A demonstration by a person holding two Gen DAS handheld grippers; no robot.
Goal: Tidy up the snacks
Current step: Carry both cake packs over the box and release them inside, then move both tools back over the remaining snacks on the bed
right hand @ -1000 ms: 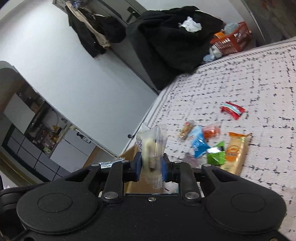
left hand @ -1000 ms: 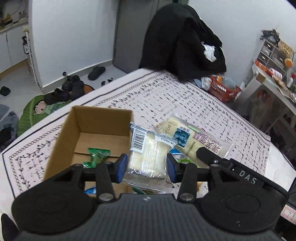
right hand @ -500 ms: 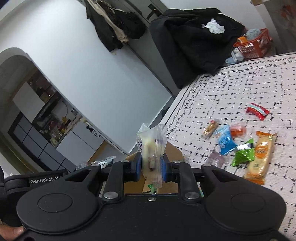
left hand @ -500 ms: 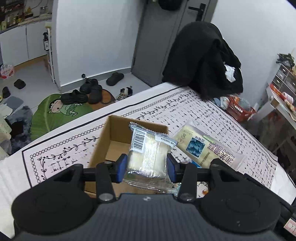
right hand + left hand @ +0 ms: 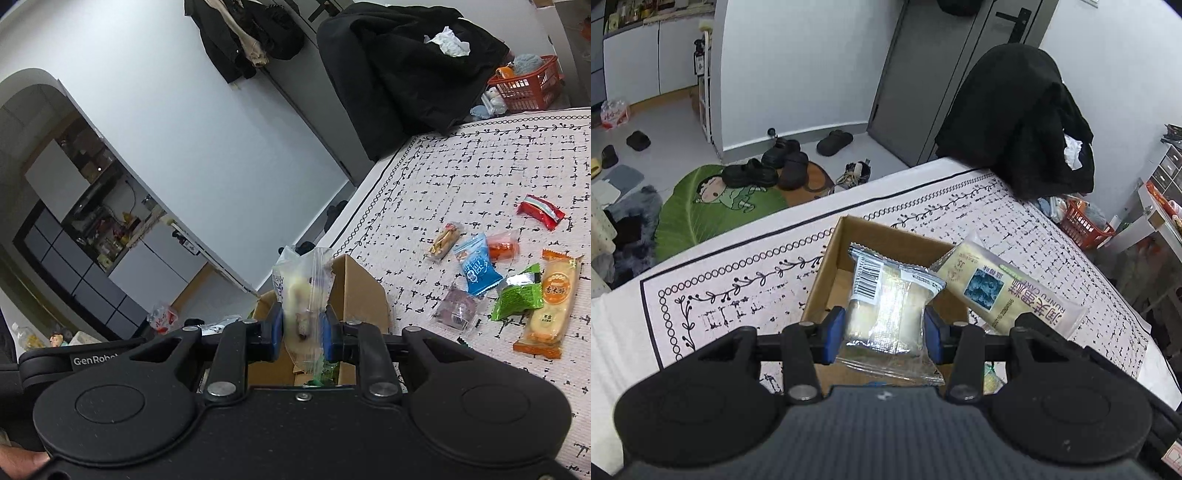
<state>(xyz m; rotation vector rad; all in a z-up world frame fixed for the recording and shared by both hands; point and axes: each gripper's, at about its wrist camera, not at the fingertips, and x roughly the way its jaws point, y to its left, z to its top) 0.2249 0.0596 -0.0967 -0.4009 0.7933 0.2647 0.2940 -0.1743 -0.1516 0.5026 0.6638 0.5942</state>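
While your left gripper (image 5: 884, 328) clamps a clear cake packet (image 5: 886, 314) above the cardboard box (image 5: 827, 273), your right gripper (image 5: 302, 328) pinches a long cake bag (image 5: 301, 295); loose snacks (image 5: 476, 269) lie at 2 o'clock.

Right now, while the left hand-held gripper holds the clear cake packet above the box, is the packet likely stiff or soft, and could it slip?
The cake packet is probably soft: the film looks crinkled where the left hand-held gripper clamps it. It seems light, since its free top end stays up. The glossy film may be slippery, so it could slide if the grip loosens over the box.
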